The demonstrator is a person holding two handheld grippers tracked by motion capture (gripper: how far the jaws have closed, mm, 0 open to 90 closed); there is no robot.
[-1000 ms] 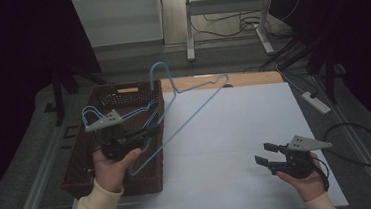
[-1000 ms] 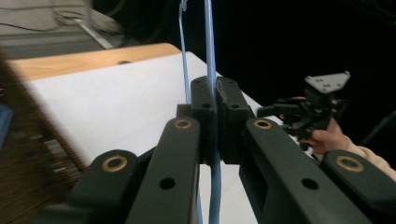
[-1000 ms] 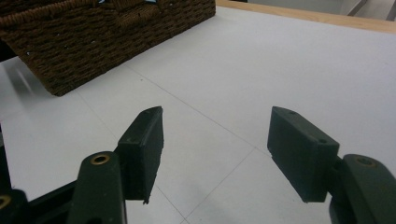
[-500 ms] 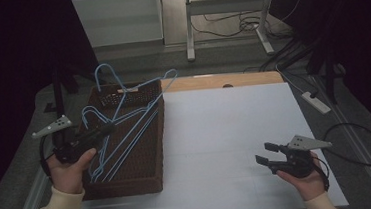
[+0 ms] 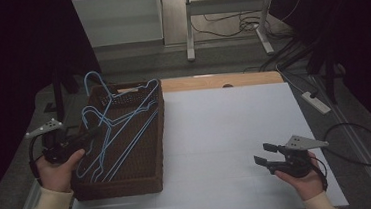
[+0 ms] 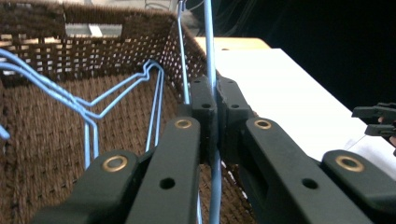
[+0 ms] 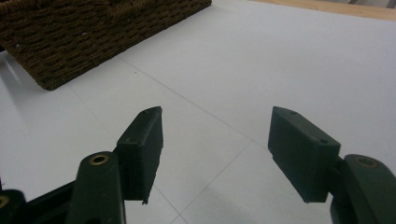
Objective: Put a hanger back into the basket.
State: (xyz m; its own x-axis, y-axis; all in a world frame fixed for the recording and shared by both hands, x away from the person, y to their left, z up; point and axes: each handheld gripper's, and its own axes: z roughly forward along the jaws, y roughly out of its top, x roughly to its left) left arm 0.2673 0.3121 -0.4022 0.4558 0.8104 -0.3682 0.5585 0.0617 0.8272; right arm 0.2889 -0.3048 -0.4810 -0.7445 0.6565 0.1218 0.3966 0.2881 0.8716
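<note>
- Here, left gripper [image 5: 93,134] clamped tight on a blue wire hanger [image 6: 208,56], over the left side of the brown wicker basket [image 5: 125,187].
- More blue hangers [image 5: 125,124] heaped in that basket, hooks poking above the far rim.
- Right gripper [image 5: 263,154] held above the white table [image 5: 225,126], jaws apart, nothing between.

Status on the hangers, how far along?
Done: several blue wire hangers already lie in the wicker basket. In hand: the left gripper is shut on one hanger's wire over the basket, not yet released. The right gripper is open, holding nothing, above the white table.
</note>
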